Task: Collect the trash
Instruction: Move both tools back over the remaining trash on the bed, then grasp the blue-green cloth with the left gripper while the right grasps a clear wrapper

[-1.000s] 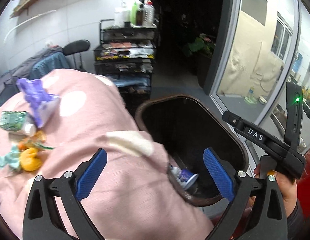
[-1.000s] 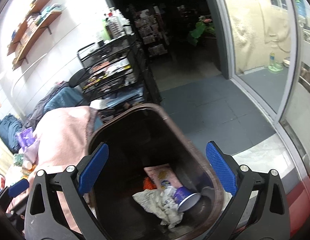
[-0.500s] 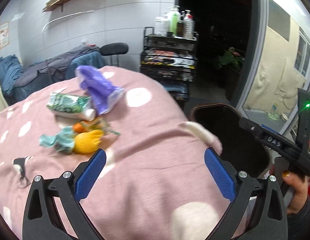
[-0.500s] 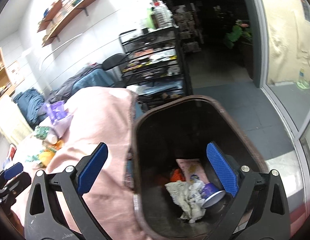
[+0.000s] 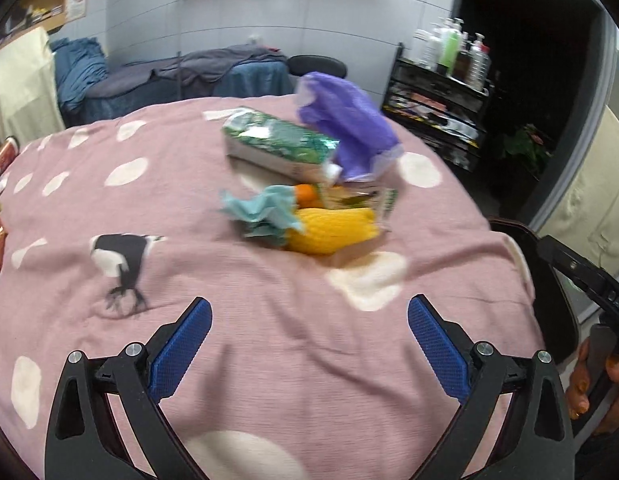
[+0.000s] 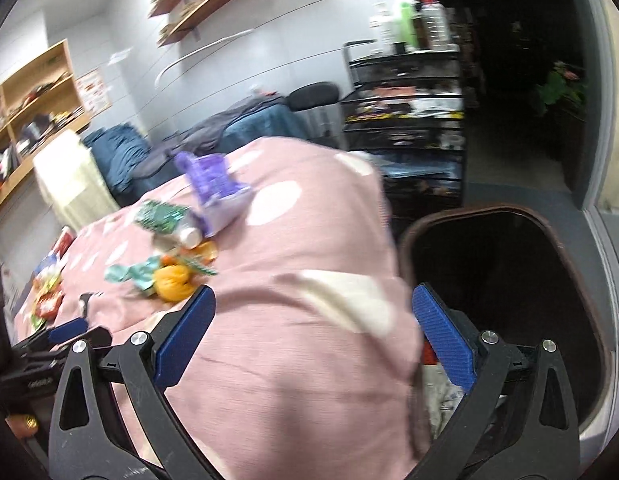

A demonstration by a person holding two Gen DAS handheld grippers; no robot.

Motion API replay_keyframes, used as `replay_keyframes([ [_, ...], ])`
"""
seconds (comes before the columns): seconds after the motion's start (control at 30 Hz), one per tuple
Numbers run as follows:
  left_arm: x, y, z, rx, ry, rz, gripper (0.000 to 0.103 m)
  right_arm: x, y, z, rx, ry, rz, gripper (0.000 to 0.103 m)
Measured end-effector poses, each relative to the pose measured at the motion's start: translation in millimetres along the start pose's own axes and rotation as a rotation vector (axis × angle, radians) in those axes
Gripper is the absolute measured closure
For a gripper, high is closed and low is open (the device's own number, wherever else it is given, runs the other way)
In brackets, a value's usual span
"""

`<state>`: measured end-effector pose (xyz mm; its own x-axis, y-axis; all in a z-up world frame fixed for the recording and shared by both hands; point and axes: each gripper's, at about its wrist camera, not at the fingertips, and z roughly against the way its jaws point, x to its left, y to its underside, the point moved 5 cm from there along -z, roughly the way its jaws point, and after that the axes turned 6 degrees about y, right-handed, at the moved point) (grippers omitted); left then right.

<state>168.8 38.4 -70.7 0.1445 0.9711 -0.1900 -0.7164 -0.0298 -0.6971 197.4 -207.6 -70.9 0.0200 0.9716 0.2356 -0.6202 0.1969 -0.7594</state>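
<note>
trash pile (image 5: pixel 309 196) on pink blanket (image 5: pixel 229 320), green carton (image 5: pixel 275 146) lying flat, long axis left-right. left gripper (image 5: pixel 309 344) wide, empty; right gripper (image 6: pixel 313 336) wide, empty, beside bin (image 6: pixel 505 216).

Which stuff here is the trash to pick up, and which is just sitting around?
For the job:
purple wrapper
green packet
teal scrap
yellow piece
brown bin

Just lying about:
black cart
bottles
wall shelves
</note>
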Motion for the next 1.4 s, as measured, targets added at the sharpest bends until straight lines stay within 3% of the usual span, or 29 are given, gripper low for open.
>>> replay_keyframes([
  [0.27, 32, -13, -11, 0.028, -0.038, 0.012, 0.013, 51, 2, -20, 0.074, -0.09, 0.105, 0.006],
  [0.67, 33, -49, -54, 0.07, -0.031, -0.016, 0.019, 73, 2, -29, 0.103, -0.108, 0.165, 0.006],
  [0.77, 34, -53, -70, 0.101, -0.047, -0.017, 0.03, 76, 0, -30, 0.103, -0.12, 0.173, 0.006],
  [0.87, 38, -49, -81, 0.139, -0.034, 0.018, 0.057, 82, -5, -34, 0.104, -0.135, 0.188, 0.006],
  [0.9, 39, -47, -82, 0.145, -0.028, 0.026, 0.071, 83, -6, -35, 0.105, -0.139, 0.191, 0.006],
  [0.97, 42, -45, -79, 0.143, -0.005, 0.05, 0.079, 86, -9, -39, 0.109, -0.148, 0.196, 0.006],
  [1.13, 48, -43, -61, 0.087, -0.005, 0.076, 0.089, 98, -15, -53, 0.134, -0.167, 0.231, 0.006],
  [1.4, 55, -37, -27, 0.002, -0.013, 0.119, 0.09, 120, -22, -78, 0.163, -0.156, 0.332, 0.025],
])
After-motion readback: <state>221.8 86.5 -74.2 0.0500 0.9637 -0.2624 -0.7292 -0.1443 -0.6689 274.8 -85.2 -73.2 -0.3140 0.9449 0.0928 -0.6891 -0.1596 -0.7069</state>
